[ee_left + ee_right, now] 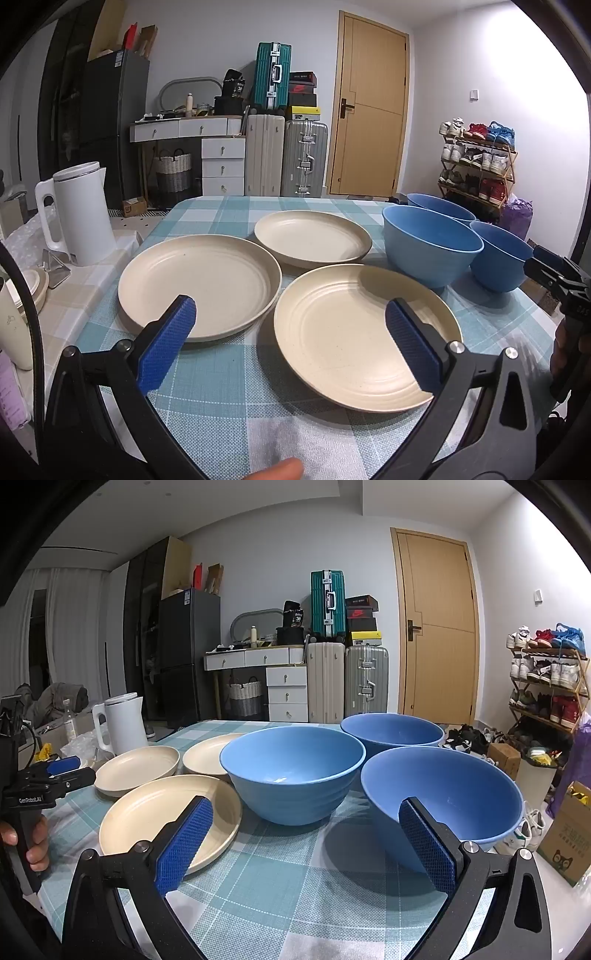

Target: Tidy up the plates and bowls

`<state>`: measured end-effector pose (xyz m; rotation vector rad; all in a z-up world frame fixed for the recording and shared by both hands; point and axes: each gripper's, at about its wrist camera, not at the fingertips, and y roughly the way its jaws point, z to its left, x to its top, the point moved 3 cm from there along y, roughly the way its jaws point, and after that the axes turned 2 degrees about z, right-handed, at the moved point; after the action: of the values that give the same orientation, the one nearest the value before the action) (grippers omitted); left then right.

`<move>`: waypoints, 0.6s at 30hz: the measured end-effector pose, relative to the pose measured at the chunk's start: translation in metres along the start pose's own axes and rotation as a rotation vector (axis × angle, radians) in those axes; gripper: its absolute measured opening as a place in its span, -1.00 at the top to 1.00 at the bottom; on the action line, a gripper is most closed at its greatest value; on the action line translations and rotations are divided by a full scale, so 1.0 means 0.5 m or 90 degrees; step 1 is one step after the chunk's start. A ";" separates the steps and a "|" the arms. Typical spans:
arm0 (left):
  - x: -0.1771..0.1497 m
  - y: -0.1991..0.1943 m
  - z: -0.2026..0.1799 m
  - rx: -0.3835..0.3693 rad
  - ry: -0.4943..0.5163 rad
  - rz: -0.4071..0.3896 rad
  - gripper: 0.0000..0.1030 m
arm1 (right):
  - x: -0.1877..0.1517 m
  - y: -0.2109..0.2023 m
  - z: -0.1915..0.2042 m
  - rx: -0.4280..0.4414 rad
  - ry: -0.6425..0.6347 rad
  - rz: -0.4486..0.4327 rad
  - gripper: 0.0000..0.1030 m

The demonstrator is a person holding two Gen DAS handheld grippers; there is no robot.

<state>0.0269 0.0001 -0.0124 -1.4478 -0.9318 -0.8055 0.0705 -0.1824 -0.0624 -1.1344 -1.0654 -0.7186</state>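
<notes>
Three cream plates lie on the checked tablecloth: a near plate (354,332), a left plate (199,280) and a far plate (312,236). Three blue bowls stand to their right: a middle bowl (291,771), a far bowl (391,733) and a near right bowl (443,797). My left gripper (291,321) is open and empty, hovering over the near edges of the near and left plates. My right gripper (306,819) is open and empty, in front of the middle and near right bowls. The plates also show in the right wrist view, with the near plate (162,816) at the left.
A white kettle (81,214) stands on a side surface left of the table. The table's right edge runs beside the near right bowl, with boxes (565,830) and a shoe rack (546,675) beyond it. Suitcases and a door are far behind.
</notes>
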 end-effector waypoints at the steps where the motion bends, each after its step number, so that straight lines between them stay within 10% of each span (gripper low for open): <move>1: 0.000 0.000 0.000 0.000 0.001 0.000 -0.99 | 0.000 0.000 0.000 0.002 0.001 -0.001 -0.99; 18: 0.000 0.000 0.000 0.003 0.003 0.004 -0.99 | -0.001 0.000 0.000 0.001 0.000 0.001 -0.99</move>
<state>0.0271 0.0001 -0.0126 -1.4437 -0.9238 -0.8019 0.0704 -0.1825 -0.0628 -1.1337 -1.0649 -0.7169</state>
